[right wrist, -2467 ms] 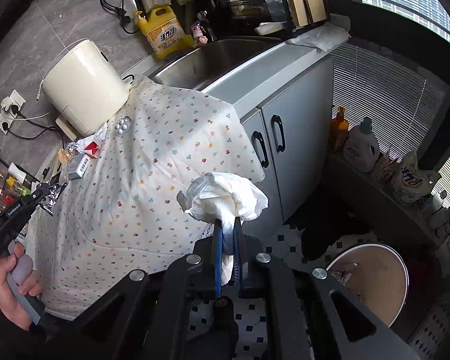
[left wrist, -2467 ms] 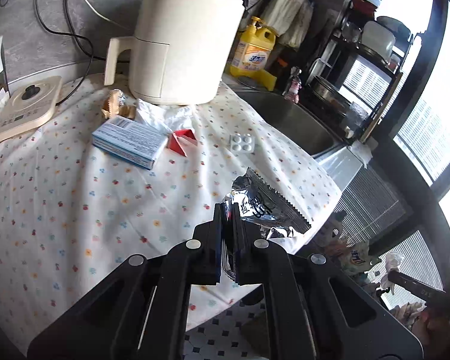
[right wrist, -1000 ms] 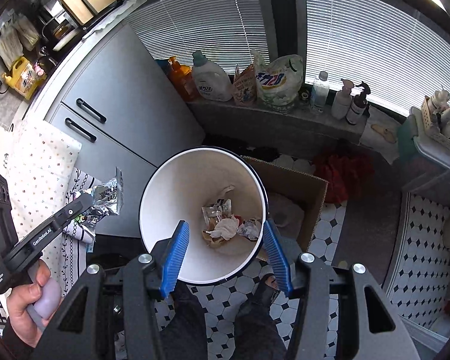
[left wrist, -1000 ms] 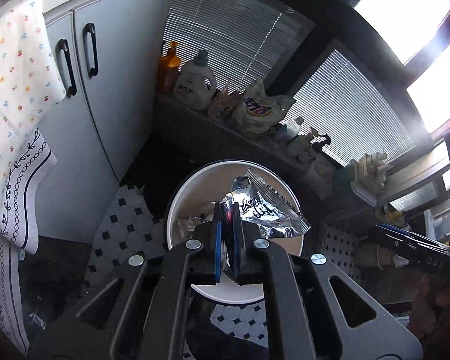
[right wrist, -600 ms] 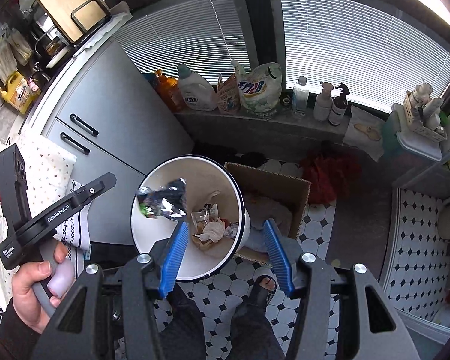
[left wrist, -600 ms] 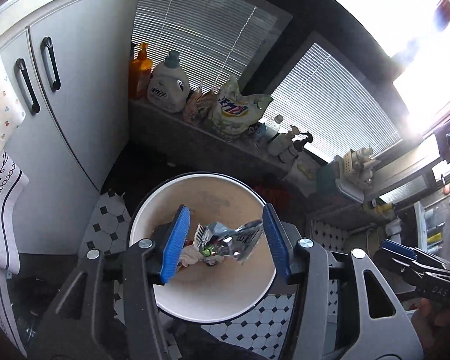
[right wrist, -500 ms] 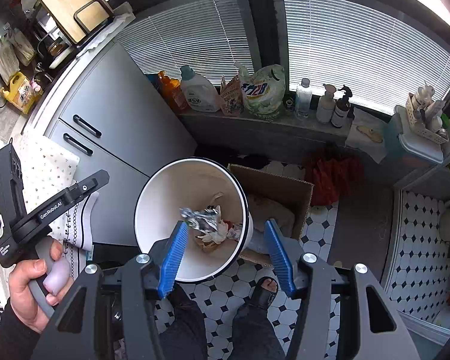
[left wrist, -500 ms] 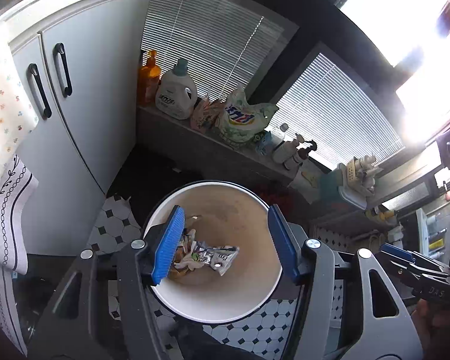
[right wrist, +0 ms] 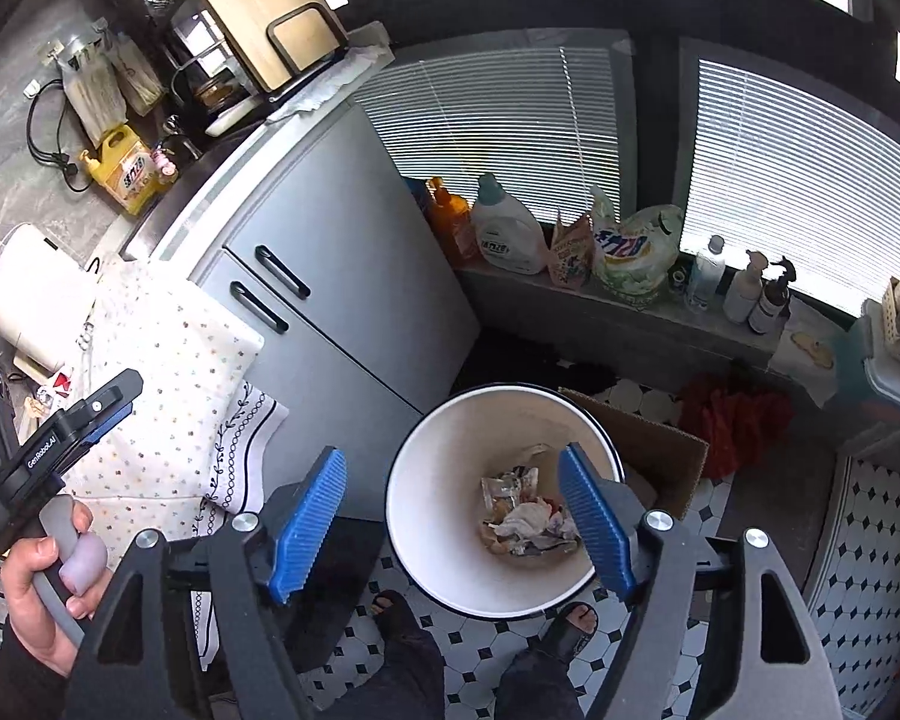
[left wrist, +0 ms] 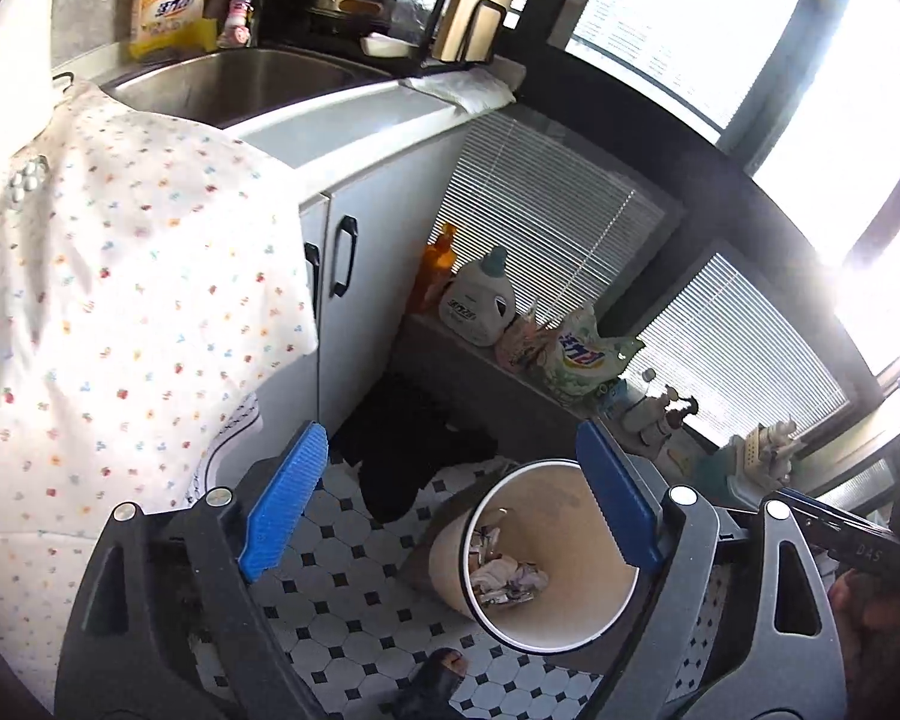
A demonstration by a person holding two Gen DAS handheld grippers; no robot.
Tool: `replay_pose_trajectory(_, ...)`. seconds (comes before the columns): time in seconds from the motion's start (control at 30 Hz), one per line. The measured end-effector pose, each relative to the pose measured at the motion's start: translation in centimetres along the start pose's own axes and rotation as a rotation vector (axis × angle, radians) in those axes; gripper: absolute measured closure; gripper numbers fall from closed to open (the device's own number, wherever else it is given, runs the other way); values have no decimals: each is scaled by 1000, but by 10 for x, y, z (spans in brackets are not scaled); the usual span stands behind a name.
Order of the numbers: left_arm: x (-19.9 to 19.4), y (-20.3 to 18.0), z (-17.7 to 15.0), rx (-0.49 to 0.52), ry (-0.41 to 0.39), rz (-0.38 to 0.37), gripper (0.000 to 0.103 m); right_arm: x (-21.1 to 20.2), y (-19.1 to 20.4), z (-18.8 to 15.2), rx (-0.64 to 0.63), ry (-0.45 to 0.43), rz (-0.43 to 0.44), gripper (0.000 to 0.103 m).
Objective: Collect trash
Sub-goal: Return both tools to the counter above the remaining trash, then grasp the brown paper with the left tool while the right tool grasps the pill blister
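Hovering over the white bin (right wrist: 426, 516), where crumpled trash (right wrist: 528, 519) lies, my left gripper (left wrist: 444, 510) and right gripper (right wrist: 453, 519) have just been opening, jaws empty; remaining blister pack (left wrist: 28, 174) on the bench looks light and stiff, best pinched by its edges.

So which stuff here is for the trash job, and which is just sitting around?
For the job:
bin
trash in the bin
blister pack on the cloth
left gripper and right gripper, both open and empty

Just there:
detergent jug
yellow bottle
cardboard box
cutting board
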State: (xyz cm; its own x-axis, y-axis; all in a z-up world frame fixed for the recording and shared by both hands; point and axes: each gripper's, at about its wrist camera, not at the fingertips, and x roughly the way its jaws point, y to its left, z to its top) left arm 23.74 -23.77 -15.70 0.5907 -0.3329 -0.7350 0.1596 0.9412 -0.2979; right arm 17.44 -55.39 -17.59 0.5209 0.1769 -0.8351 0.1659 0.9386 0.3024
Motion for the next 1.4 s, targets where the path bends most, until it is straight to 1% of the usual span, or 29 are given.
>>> replay_pose_trajectory(0.07,-19,14,6,-15,-33,24,16,1,21,6,-19,-10,24,28)
replay_pose_trajectory(0.13,-37,30,11,-31,-67,48,11,1,45,12,-41,-27,45,25)
replay_pose_trajectory(0.2,-53,47,15,-50,-96,68,7,0,69,16,-61,-45,65,18)
replay_pose_trajectory(0.43,-93,115,23,-106,-144,133,6,7,150,25,-145,-77,107,8)
replay_pose_trajectory(0.73,-137,208,36,-198,-223,216,6,23,241,33,-236,-81,160,9)
replay_pose_trajectory(1.0,-166,290,46,-265,-283,274,6,43,313,30,-275,-80,176,11)
replay_pose_trajectory(1.17,-177,342,54,-299,-305,295,6,57,357,24,-290,-80,178,12)
replay_pose_trajectory(1.27,-180,370,61,-300,-310,298,6,66,382,21,-294,-88,175,12)
replay_pose_trajectory(1.4,-180,402,70,-295,-303,291,7,77,409,17,-268,-94,168,12)
